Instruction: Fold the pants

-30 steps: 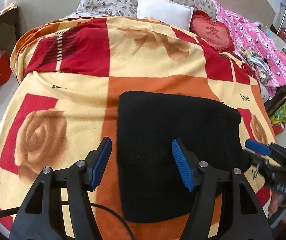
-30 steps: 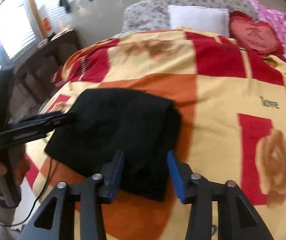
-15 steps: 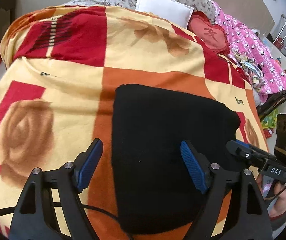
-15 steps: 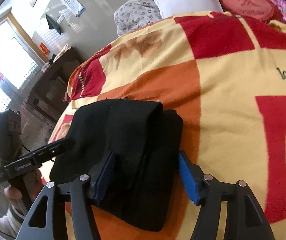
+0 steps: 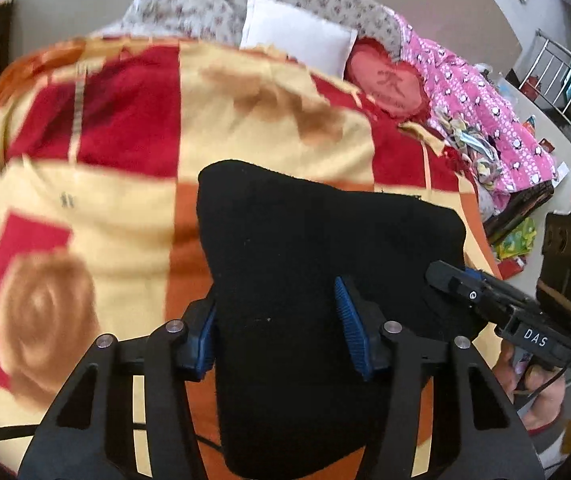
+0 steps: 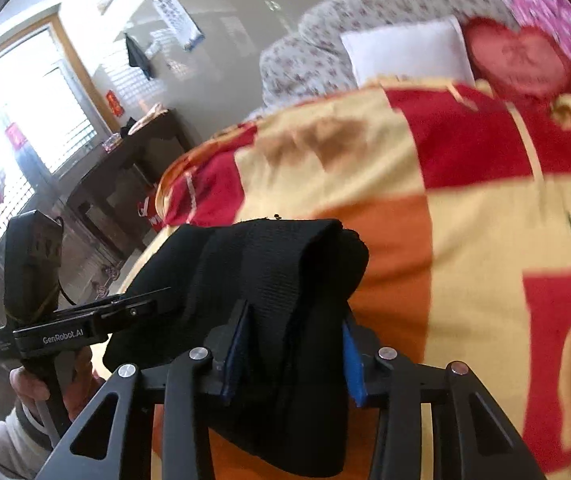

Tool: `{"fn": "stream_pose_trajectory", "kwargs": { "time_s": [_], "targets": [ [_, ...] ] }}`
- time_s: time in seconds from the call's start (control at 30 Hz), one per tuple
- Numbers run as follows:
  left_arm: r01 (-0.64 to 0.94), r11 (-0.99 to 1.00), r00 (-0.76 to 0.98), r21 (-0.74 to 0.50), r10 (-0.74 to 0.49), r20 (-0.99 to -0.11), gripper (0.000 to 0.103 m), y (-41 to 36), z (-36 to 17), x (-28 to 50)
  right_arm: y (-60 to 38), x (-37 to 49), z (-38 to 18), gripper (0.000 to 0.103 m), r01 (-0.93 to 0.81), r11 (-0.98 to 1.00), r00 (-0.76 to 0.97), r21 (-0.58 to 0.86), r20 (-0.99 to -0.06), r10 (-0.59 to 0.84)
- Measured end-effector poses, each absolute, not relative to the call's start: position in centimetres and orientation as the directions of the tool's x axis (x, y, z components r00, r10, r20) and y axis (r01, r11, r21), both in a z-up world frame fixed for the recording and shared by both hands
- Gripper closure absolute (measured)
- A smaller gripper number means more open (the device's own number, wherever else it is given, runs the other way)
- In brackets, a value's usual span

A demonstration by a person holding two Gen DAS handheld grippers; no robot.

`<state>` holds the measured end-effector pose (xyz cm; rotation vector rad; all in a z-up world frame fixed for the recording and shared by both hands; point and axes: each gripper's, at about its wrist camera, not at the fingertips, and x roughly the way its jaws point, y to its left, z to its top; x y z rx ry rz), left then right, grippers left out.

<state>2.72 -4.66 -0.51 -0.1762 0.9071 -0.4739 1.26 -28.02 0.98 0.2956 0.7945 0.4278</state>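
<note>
**Ana:** Black fabric fills the middle of both views; those are the pants (image 5: 317, 264), already folded into a thick bundle, lying on the blanket (image 5: 133, 216) with its red, orange and cream squares and brown roses.

**Ben:** And the tongs?

**Ana:** Left gripper (image 5: 277, 328) has the near left edge of the bundle between its blue pads (image 5: 347, 322); cloth fills the gap from one pad to the other, so it is clenched on the pants; the same tool shows from the side in the right wrist view (image 6: 85, 320), its tip touching the bundle's left edge.

**Ben:** The right one?

**Ana:** Right gripper (image 6: 293, 356) bites the near right end of the bundle; a fold of cloth stands up between the two pads and drapes over them, so it too is grasping the pants; the left wrist view shows its tip (image 5: 485, 296) pressed into the bundle's right edge.

**Ben:** Anything behind?

**Ana:** White pillow (image 5: 301, 40) at the head of the bed, a red heart cushion (image 5: 389, 84) just beside it, a pink patterned quilt (image 5: 485, 120) along the right; a dark wooden table (image 6: 133, 160) near the window in the right wrist view; the far parts are blurred.
</note>
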Motion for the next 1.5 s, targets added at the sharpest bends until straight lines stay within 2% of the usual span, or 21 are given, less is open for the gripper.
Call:
{"fn": "stream_pose_trajectory", "kwargs": {
  "time_s": [0.2, 0.3, 0.37, 0.6, 0.8, 0.93, 1.1, 1.5],
  "targets": [
    [0.273, 0.909, 0.525, -0.316, -0.416, -0.743, 0.051, -4.9, -1.3, 6.8, -27.1, 5.9, 1.6, 0.063, -0.259, 0.893, 0.634, 0.367, -0.633, 0.444],
    [0.248, 0.925, 0.496, -0.288, -0.376, -0.782, 0.050, -5.0, -3.6, 8.0, -26.6, 8.0, -0.5, 0.061, -0.234, 0.919, 0.600, 0.318, -0.697, 0.394],
    [0.237, 0.926, 0.504, -0.295, -0.377, -0.777, 0.043, -4.7, -4.4, 8.1, -26.6, 8.7, -2.3, 0.055, -0.203, 0.939, 0.576, 0.278, -0.742, 0.344],
    [0.231, 0.937, 0.518, -0.261, -0.345, -0.783, 0.037, -4.7, -4.2, 7.9, -27.3, 6.4, 0.1, 0.053, -0.174, 0.967, 0.629, 0.188, -0.734, 0.256],
    [0.219, 0.950, 0.544, -0.223, -0.309, -0.780, 0.037, -5.2, -3.9, 7.5, -24.2, 4.2, 2.7, 0.053, -0.284, 0.944, 0.659, 0.168, -0.681, 0.320],
    [0.219, 0.956, 0.557, -0.197, -0.288, -0.779, 0.037, -5.6, -3.7, 7.1, -22.6, 4.8, -0.8, 0.054, -0.229, 0.973, 0.609, 0.033, -0.775, 0.169],
    [0.222, 0.965, 0.584, -0.143, -0.249, -0.773, 0.037, -5.6, -2.6, 5.8, -23.5, 4.2, -0.7, 0.054, -0.198, 0.976, 0.620, 0.094, -0.759, 0.199],
    [0.155, 0.988, 0.691, -0.024, -0.125, -0.711, 0.037, -2.2, 0.8, 1.1, -22.4, 2.8, 2.2, 0.054, -0.196, 0.980, 0.656, 0.045, -0.737, 0.165]
  ]
}}
